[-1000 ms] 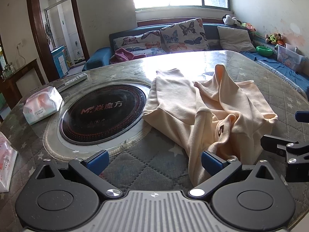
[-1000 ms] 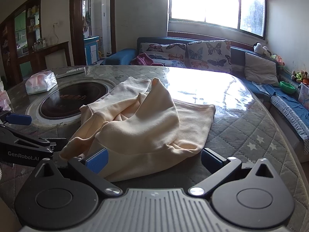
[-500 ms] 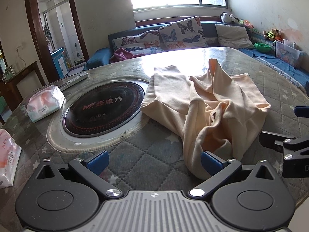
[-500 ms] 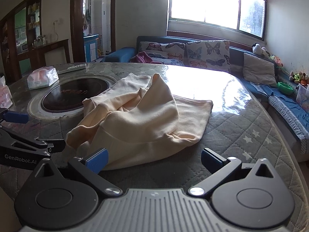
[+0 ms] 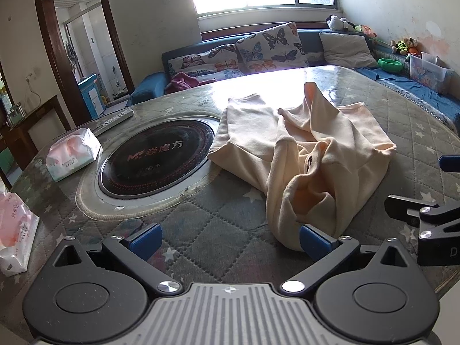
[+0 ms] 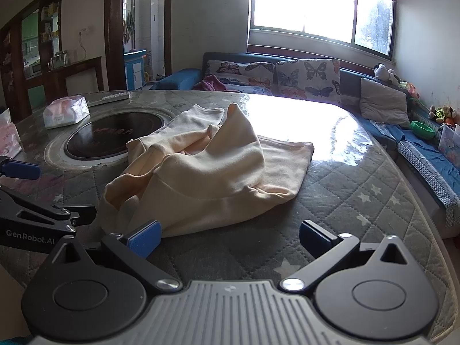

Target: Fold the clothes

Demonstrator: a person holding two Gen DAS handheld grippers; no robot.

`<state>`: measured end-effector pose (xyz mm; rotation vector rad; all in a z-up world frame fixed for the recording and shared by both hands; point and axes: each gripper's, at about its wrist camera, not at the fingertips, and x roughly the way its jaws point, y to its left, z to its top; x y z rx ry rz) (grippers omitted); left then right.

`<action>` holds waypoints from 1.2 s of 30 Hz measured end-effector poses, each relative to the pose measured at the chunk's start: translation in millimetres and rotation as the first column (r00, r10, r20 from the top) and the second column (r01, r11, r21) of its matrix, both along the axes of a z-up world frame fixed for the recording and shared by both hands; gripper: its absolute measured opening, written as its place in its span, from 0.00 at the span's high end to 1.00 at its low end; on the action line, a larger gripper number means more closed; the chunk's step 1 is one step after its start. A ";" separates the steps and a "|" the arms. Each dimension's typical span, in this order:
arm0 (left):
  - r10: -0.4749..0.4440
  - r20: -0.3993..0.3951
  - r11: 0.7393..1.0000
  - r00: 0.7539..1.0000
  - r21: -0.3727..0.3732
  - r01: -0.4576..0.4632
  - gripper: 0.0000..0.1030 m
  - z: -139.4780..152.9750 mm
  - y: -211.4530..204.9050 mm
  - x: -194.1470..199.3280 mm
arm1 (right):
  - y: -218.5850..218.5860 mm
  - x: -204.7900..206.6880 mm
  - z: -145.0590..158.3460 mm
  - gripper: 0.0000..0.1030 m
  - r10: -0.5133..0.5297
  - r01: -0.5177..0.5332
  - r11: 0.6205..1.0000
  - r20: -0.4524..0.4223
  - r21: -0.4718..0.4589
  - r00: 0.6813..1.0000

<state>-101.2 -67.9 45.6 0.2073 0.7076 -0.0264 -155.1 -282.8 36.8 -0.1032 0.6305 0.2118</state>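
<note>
A cream sweatshirt (image 5: 310, 155) lies crumpled in a heap on the quilted round table (image 5: 218, 230), one fold standing up in a peak. It also shows in the right wrist view (image 6: 212, 172). My left gripper (image 5: 228, 237) is open and empty, just short of the garment's near edge, its right pad close to the cloth. My right gripper (image 6: 228, 237) is open and empty, in front of the garment's near hem. Each gripper shows at the edge of the other's view.
A round black hotplate (image 5: 156, 161) is set in the table left of the garment. Two tissue packs (image 5: 73, 153) (image 5: 14, 233) lie on the left. A remote (image 5: 118, 116) lies behind the hotplate. A blue sofa with butterfly cushions (image 5: 267, 49) stands beyond the table.
Both grippers have drawn back from the garment and risen slightly. The sweatshirt lies as before. Both stay open.
</note>
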 end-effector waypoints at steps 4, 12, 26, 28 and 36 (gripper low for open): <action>0.008 0.000 1.000 1.000 0.003 -0.008 0.00 -0.5 -0.6 -4.0 | -1.2 -3.2 -0.3 0.00 0.002 -0.002 1.000 0.002 0.008 1.000; 0.019 0.008 1.000 1.000 0.000 -0.019 0.00 2.0 0.8 -7.5 | 0.2 -4.5 1.4 0.00 0.018 -0.018 1.000 0.010 0.009 1.000; -0.014 0.023 1.000 1.000 -0.018 0.014 0.01 7.8 1.5 10.5 | -1.4 8.3 7.0 0.01 0.017 -0.017 1.000 0.018 0.019 1.000; -0.013 0.026 1.000 1.000 -0.022 0.014 0.01 9.3 3.9 16.4 | -1.2 16.8 8.1 0.02 0.018 -0.018 1.000 0.018 0.010 1.000; -0.039 0.050 0.998 0.998 -0.041 0.041 0.03 17.8 8.1 44.1 | -7.9 56.8 14.3 0.10 0.029 -0.029 0.998 0.000 0.053 1.000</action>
